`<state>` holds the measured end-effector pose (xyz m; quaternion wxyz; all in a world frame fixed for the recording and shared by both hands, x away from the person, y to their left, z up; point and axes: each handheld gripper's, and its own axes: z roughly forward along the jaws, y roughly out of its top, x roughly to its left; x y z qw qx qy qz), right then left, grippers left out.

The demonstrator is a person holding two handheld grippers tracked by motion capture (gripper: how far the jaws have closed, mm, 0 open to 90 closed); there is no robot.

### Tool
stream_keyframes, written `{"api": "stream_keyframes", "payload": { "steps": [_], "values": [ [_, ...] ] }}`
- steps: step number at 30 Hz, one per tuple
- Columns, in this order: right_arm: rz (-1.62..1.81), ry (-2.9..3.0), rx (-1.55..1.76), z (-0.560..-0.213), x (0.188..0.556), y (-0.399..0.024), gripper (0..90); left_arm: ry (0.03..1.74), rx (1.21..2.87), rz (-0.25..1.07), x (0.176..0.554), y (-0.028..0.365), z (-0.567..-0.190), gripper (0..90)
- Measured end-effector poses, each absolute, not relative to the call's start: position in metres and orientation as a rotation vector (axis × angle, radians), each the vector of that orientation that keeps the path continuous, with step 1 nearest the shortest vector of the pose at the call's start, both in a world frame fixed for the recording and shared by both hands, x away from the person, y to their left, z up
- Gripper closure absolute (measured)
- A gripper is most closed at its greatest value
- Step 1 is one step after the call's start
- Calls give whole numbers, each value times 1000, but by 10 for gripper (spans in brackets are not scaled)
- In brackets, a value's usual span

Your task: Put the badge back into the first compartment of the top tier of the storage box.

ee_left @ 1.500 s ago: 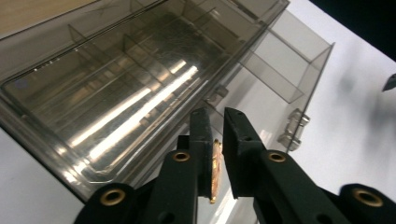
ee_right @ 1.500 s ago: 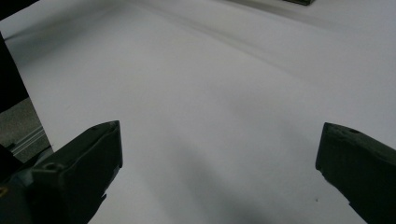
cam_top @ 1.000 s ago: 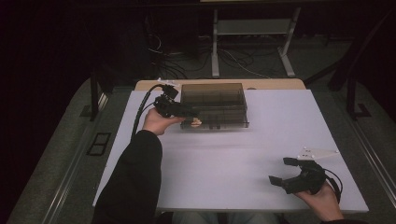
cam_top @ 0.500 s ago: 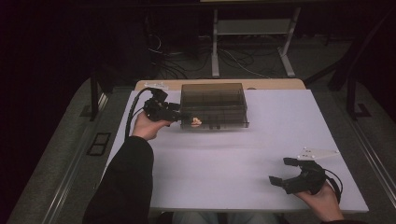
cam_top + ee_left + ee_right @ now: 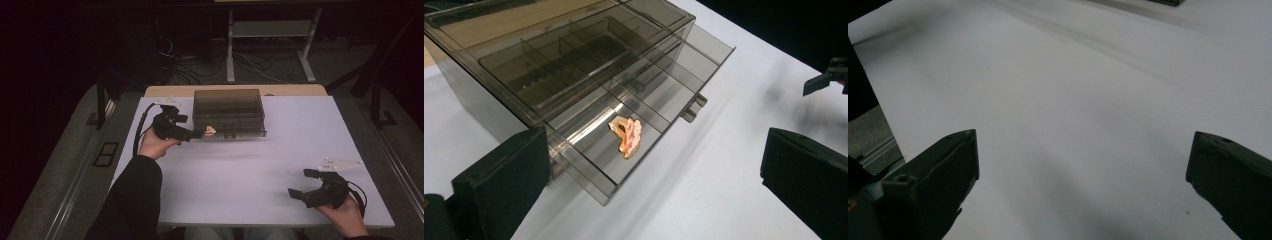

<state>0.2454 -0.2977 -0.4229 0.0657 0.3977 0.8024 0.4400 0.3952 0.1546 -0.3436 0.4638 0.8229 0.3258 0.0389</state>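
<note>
Left gripper [image 5: 649, 200] withdrawn, opening; pink clip [image 5: 626, 134] in open drawer [image 5: 659, 95].

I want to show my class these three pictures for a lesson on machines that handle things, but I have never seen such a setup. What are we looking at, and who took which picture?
No machine works here: a person holds a hand-held gripper in each hand. The high view looks down on a white table from above. The other two pictures come from small cameras that ride on the grippers and look along their black fingers.

The left gripper is at the left end of a smoky clear plastic organizer box, whose divided drawer is pulled out. A small pink and gold trinket lies in one compartment. The gripper's fingers have just been opening; nothing is between them.

The right gripper rests open near the table's front right corner, holding nothing.
</note>
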Motion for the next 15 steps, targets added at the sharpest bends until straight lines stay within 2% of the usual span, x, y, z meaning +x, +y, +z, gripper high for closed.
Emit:
{"api": "stream_keyframes", "payload": {
  "steps": [15],
  "values": [
    [1323,2426,1204,-423,245,-297,1,783,2017,102,374,158,-355,0]
  ]
}}
